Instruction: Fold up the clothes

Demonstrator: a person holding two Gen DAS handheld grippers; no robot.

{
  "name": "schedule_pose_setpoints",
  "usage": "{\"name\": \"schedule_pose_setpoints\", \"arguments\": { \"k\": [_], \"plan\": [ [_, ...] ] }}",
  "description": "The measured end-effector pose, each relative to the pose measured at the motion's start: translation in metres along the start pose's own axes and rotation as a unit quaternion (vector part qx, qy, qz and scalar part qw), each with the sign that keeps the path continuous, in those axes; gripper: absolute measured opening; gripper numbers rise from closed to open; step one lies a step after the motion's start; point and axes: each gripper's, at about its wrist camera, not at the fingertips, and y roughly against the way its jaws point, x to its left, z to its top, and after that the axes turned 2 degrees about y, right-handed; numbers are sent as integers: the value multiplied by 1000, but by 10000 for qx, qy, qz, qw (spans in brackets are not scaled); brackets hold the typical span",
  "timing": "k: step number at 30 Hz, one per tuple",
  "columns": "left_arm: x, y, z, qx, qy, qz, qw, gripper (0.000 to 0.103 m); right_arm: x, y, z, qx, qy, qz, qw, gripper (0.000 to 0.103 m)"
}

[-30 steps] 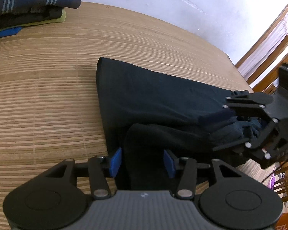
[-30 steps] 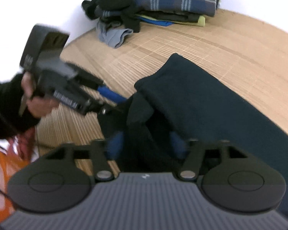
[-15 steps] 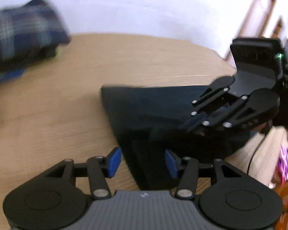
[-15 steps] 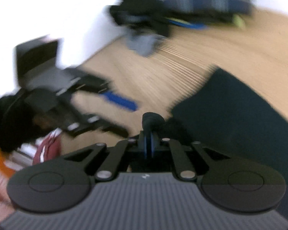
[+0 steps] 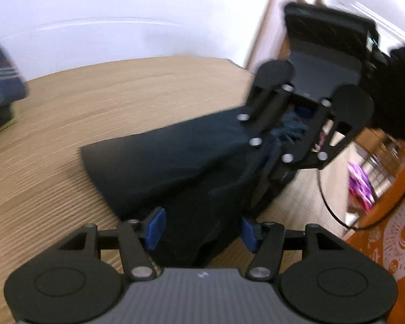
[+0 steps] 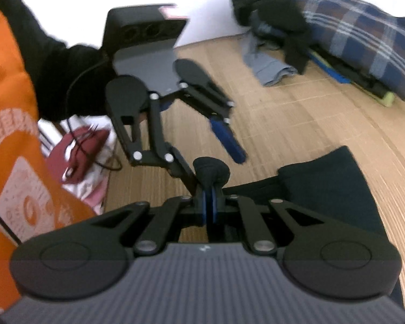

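A dark garment point(image 5: 175, 167) lies on the bamboo mat point(image 5: 67, 113). One bunched edge is pinched by the right hand-held gripper point(image 6: 209, 202); the left hand-held gripper point(image 5: 199, 229) is spread wide around limp, light cloth, best taken at the edges.

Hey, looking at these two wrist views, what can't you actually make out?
- Left wrist view: the black garment has its near end hidden behind the left tongs.
- Left wrist view: the clothes pile is blurred and cut by the frame edge.
- Right wrist view: the right tongs hide the pinched fabric's shape.
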Motion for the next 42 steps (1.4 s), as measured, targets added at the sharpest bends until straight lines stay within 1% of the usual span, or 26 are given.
{"name": "schedule_pose_setpoints", "arguments": {
  "k": [2,3,4,6,7,10,11,13,15,17,18,20,23,25,28,29,30,31,33,34,36,37,38,40,41,42],
  "plan": [
    [-3,-11,1,120,-221,-224,9994,57,-6,-4,0,2,-78,-195,9998,8],
    [-3,-16,1,153,-263,-300,9991,45,-9,-6,0,2,-117,-293,9995,8],
    [-2,-20,2,146,-189,-314,9992,27,-12,-8,0,3,-155,-390,9991,8],
    [7,-26,-1,136,130,-274,9994,23,-18,-12,1,5,-233,-585,9980,10],
    [17,-31,-4,235,350,-202,9989,17,-21,-14,1,6,-272,-683,9973,10],
    [45,-44,-13,536,1033,54,9932,14,-30,-21,1,8,-388,-974,9945,18],
    [54,-47,-15,598,1283,113,9899,13,-36,-20,-3,-49,-596,-1287,9899,23],
    [65,-46,-16,531,1764,41,9829,13,-49,-8,-18,-259,-1218,-2051,9708,23],
    [58,-43,-17,587,1739,154,9829,16,-48,14,-40,-494,-1661,-2634,9490,27],
    [51,-39,-19,644,1713,268,9827,16,-42,35,-63,-666,-1957,-2946,9330,31],
    [48,-38,-19,672,1701,324,9826,17,-35,42,-74,-693,-2071,-2982,9292,35],
    [41,-35,-21,729,1675,437,9822,18,-20,44,-92,-568,-2159,-2887,9310,35],
    [31,-30,-23,813,1635,607,9813,20,5,30,-116,-366,-2283,-2694,9349,34],
    [24,-27,-25,869,1608,720,9805,20,16,17,-131,-337,-2475,-2626,9320,37],
    [16,-23,-20,969,1563,989,9780,25,28,12,-134,-403,-2505,-2506,9343,39],
    [12,-22,-18,1001,1525,1104,9770,26,30,13,-134,-394,-2540,-2418,9357,37],
    [8,-21,-15,1020,1479,1222,9761,26,31,18,-136,-419,-2637,-2358,9344,37],
    [3,-20,-10,1005,1413,1345,9756,26,33,26,-138,-501,-2754,-2403,9294,37],
    [-8,-19,2,916,1310,1523,9753,28,36,48,-151,-655,-3020,-2753,9103,39],
    [-14,-18,8,855,1267,1593,9753,30,40,64,-162,-727,-3193,-3040,8946,39],
    [-25,-22,20,749,1239,1689,9749,34,51,99,-188,-874,-3551,-3670,8554,40],
    [-30,-26,27,700,1242,1725,9746,36,56,117,-201,-945,-3720,-3975,8334,40],
    [-37,-32,33,670,1239,1742,9746,36,62,135,-217,-1028,-3944,-4278,8068,41],
    [-56,-55,44,705,1204,1678,9759,36,73,175,-254,-1207,-4451,-4856,7426,44],
    [-66,-67,50,723,1186,1645,9765,36,77,191,-271,-1287,-4709,-5026,7135,48],
    [-75,-79,56,740,1168,1613,9772,36,80,206,-290,-1362,-5010,-5044,6899,49]
  ]
}}
